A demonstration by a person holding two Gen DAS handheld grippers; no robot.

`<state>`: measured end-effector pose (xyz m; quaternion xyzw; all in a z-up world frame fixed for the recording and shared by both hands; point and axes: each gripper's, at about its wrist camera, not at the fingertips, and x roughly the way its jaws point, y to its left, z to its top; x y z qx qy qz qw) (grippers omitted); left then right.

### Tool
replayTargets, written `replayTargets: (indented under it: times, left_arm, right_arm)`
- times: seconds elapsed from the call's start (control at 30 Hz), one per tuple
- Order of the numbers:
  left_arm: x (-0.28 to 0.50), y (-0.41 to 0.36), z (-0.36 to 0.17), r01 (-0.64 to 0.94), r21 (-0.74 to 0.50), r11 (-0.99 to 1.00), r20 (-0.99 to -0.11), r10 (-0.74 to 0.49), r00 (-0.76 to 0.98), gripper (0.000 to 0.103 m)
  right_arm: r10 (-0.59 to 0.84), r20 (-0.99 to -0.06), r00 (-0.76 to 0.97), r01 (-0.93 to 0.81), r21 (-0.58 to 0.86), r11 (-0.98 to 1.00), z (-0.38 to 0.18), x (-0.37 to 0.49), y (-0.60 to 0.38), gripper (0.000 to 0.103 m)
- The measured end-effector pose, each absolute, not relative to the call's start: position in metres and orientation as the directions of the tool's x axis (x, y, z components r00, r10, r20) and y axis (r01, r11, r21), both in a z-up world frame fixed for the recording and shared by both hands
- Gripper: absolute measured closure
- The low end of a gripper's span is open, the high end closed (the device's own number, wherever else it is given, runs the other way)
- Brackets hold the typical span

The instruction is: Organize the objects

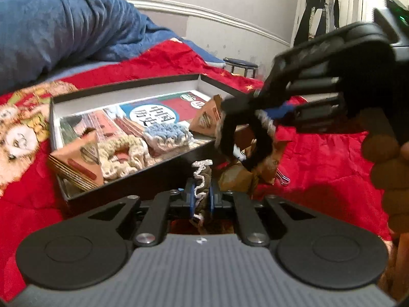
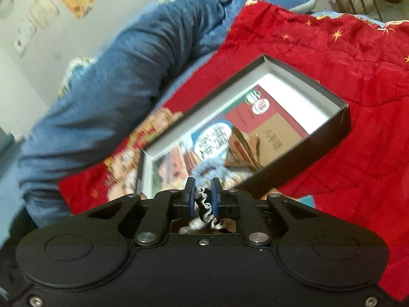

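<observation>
My left gripper [image 1: 202, 194], at the bottom centre of its own view, is clamped on a brown scrunchie [image 1: 202, 179] with a white crocheted edge; the fabric stands up between the blue pads [image 1: 211, 199]. My right gripper [image 1: 265, 113] reaches in from the upper right of that view, blurred, and pinches a black scrunchie [image 1: 255, 138] trimmed in white, which hangs below its tips. In the right wrist view the same black-and-white fabric [image 2: 204, 204] is squeezed between the narrow-set blue pads [image 2: 216, 199] of that right gripper [image 2: 202, 197].

Just beyond both grippers lies the black box [image 1: 133, 89], open, with pale inner walls. On its floor is a book [image 1: 153, 115] with a blue and red cover. On top of the book sit a cream scrunchie [image 1: 122, 158], a light blue crocheted scrunchie [image 1: 166, 133] beside it, and two small tan cartons: one [image 1: 79, 163] at the near left corner, the other [image 1: 207, 117] by the right end, partly behind the black scrunchie.

Below the hanging scrunchie is a crumpled brown paper item [image 1: 235, 176] with a binder clip [image 1: 282, 179] just to its right, both on the red bedspread [image 1: 319, 158]. A blue blanket [image 1: 64, 30] fills the upper left, and a stool [image 1: 240, 65] stands past the bed.
</observation>
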<state>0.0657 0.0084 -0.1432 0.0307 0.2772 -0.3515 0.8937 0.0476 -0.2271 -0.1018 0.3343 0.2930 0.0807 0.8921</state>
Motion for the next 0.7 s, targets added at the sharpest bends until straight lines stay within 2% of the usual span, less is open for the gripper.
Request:
replayTargets:
  times: [0.17,0.47,0.57,0.7]
  left_arm:
    - [0.065,0.012,-0.141,0.651,-0.166,0.741,-0.503,-0.631,0.59,0.093]
    - [0.058,0.029,-0.118,0.681,-0.224,0.697,-0.418,-0.7,0.579,0.093]
    - [0.049,0.034,-0.111,0.703,-0.23,0.673,-0.374,-0.728,0.575,0.093]
    - [0.038,0.038,-0.103,0.731,-0.195,0.654,-0.3,-0.749,0.591,0.093]
  right_arm:
    - [0.353,-0.404,0.844,0.025,0.687,0.726,-0.1,0.043,-0.235,0.09]
    - [0.382,-0.31,0.871,-0.035,0.736,0.676,-0.1,0.04,-0.241,0.09]
    - [0.391,-0.268,0.88,-0.058,0.757,0.65,-0.101,0.038,-0.245,0.09]
    - [0.438,-0.166,0.883,-0.143,0.795,0.589,-0.102,0.034,-0.25,0.09]
